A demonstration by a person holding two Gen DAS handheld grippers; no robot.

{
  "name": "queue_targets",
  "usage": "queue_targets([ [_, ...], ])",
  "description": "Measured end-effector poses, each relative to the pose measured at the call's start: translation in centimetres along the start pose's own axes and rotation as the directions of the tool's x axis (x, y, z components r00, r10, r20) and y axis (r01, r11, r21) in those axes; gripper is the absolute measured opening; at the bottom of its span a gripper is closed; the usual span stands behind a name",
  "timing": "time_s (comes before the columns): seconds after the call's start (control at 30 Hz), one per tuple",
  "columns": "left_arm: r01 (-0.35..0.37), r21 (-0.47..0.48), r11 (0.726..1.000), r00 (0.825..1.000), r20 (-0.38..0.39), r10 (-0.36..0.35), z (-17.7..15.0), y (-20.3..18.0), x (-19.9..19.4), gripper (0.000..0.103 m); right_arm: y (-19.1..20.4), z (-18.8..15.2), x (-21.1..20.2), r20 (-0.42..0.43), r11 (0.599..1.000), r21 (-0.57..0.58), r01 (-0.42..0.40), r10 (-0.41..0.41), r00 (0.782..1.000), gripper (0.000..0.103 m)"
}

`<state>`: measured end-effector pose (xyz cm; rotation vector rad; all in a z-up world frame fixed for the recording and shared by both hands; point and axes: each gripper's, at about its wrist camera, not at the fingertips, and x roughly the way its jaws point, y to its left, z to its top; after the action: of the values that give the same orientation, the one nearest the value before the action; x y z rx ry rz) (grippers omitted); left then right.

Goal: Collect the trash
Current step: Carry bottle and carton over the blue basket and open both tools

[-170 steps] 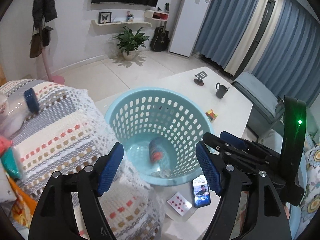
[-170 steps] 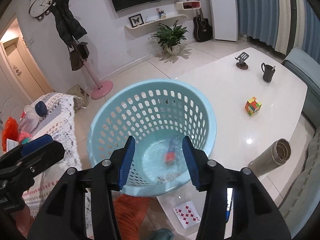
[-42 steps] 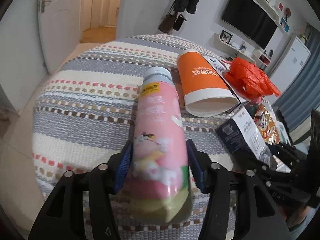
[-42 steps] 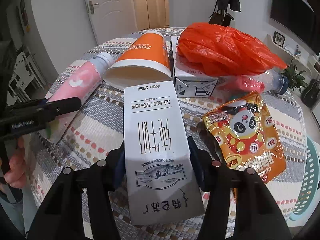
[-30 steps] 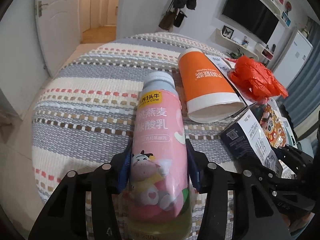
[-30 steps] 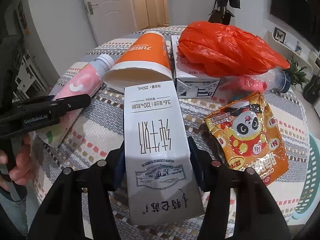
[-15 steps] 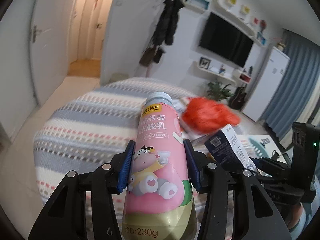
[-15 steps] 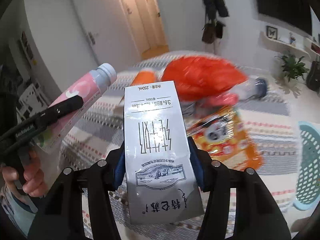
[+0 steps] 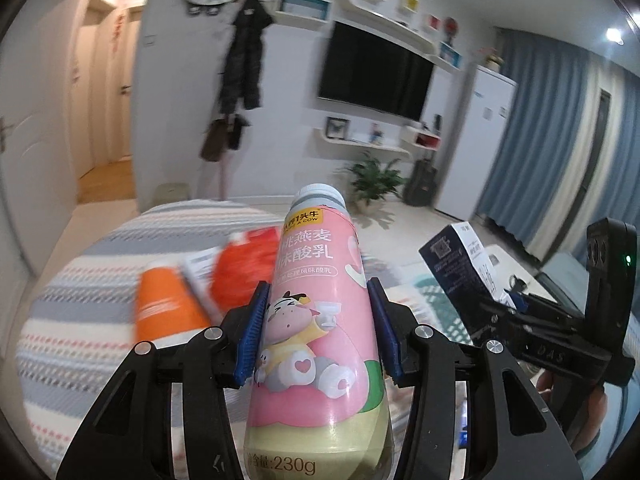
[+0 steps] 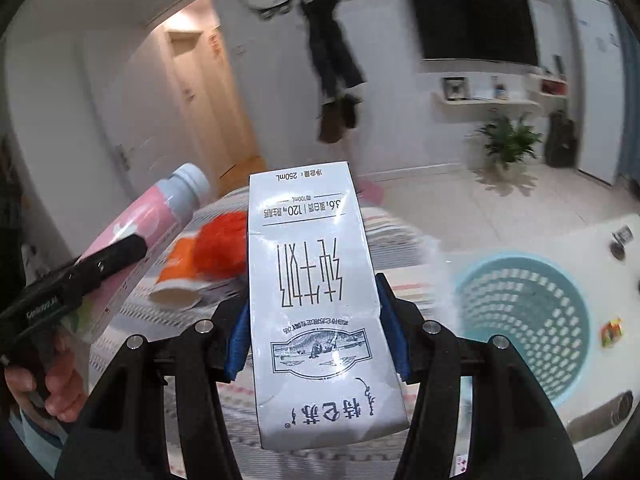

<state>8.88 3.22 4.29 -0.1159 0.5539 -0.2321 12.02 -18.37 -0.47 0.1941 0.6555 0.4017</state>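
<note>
My left gripper [image 9: 316, 336] is shut on a pink yogurt bottle [image 9: 316, 320] with a grey cap, held up in the air; the bottle also shows in the right wrist view [image 10: 148, 224]. My right gripper [image 10: 316, 328] is shut on a white milk carton [image 10: 316, 304], also lifted; the carton shows at the right of the left wrist view [image 9: 460, 264]. The light-blue perforated basket [image 10: 524, 312] stands on the white table to the right. An orange paper cup [image 9: 164, 304] and an orange plastic bag [image 9: 244, 268] lie on the striped cloth.
The striped woven cloth [image 9: 72, 320] covers a round surface below both grippers. A colour cube [image 10: 612, 330], a steel flask [image 10: 600, 412] and a playing card [image 10: 460, 462] lie on the white table [image 10: 600, 240] near the basket. A coat rack, TV and plant stand behind.
Both grippers have risen off the cloth with the bottle and the carton and swung right; the basket has come into the right wrist view.
</note>
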Motion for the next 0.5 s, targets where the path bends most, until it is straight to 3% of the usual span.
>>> queue_targets([
  [0.23, 0.106, 0.084, 0.991, 0.993, -0.061, -0.101, 0.9, -6.2, 5.0, 0.047, -8.7, 0.6, -1.4, 0.019, 0.984, 0.132, 0.12, -0.123, 0.992, 0.052],
  [0.37, 0.198, 0.095, 0.976, 0.973, -0.144, -0.183, 0.7, -9.4, 8.9, 0.047, -12.8, 0.1, -1.5, 0.004, 0.96, 0.187, 0.209, -0.214, 0.977, 0.052],
  [0.5, 0.246, 0.107, 0.963, 0.952, -0.216, -0.219, -0.1, -11.9, 13.0, 0.047, -16.9, -1.1, -0.6, -0.047, 0.928, 0.248, 0.279, -0.276, 0.96, 0.052],
])
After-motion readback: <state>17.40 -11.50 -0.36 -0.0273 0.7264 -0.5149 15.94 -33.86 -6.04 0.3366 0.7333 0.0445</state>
